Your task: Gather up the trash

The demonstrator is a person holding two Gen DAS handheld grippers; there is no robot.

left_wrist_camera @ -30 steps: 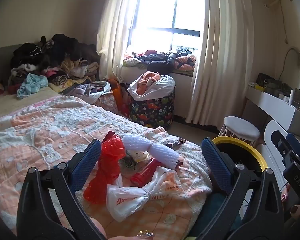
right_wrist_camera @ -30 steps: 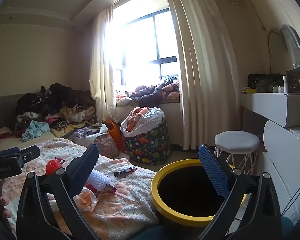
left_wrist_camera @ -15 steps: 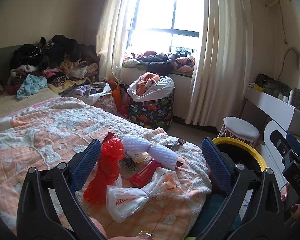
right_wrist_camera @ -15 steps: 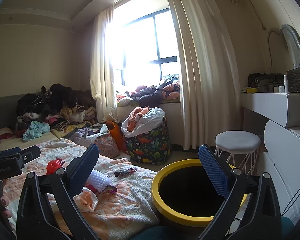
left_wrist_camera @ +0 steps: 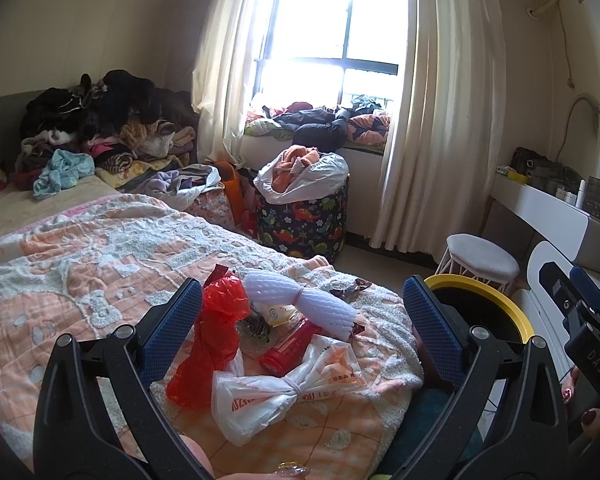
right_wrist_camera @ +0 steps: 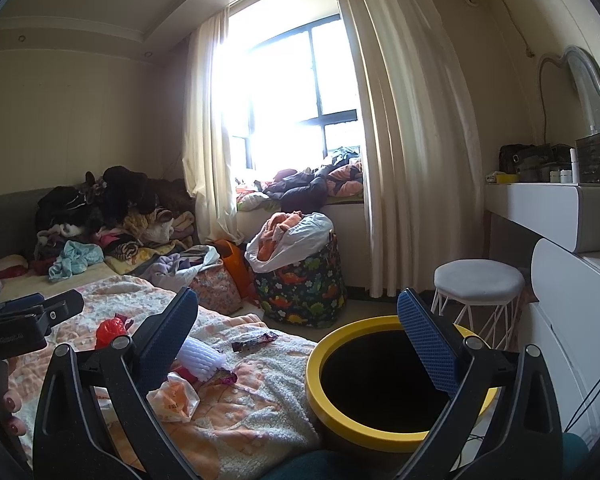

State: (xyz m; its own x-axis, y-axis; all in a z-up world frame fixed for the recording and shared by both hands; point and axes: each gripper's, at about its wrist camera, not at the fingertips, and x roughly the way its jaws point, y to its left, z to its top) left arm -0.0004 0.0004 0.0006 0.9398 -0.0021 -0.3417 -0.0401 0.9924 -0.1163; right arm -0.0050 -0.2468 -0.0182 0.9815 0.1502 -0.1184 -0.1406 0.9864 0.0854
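Trash lies heaped on the bed's near corner: a red plastic bag (left_wrist_camera: 216, 332), a knotted white plastic bag (left_wrist_camera: 284, 392), a white foam net sleeve (left_wrist_camera: 300, 300), a red tube (left_wrist_camera: 290, 346) and a dark wrapper (left_wrist_camera: 350, 286). My left gripper (left_wrist_camera: 300, 328) hovers open just above and before this heap, with nothing between its fingers. A yellow-rimmed black bin (right_wrist_camera: 396, 380) stands on the floor right of the bed. My right gripper (right_wrist_camera: 300, 340) is open and empty, above the bin's near edge. The foam sleeve (right_wrist_camera: 200, 356) and the dark wrapper (right_wrist_camera: 254, 342) also show in the right wrist view.
A peach quilt covers the bed (left_wrist_camera: 80, 272). Clothes are piled at its far end (left_wrist_camera: 100, 120). A dinosaur-print hamper (left_wrist_camera: 304, 220) stands under the window. A white stool (left_wrist_camera: 482, 258) and a white dresser (right_wrist_camera: 572, 320) are on the right. A hand's fingers (left_wrist_camera: 580, 412) hold the other gripper.
Both views have shifted only slightly; the left gripper has drifted a little. Nothing was taken hold of or let go.
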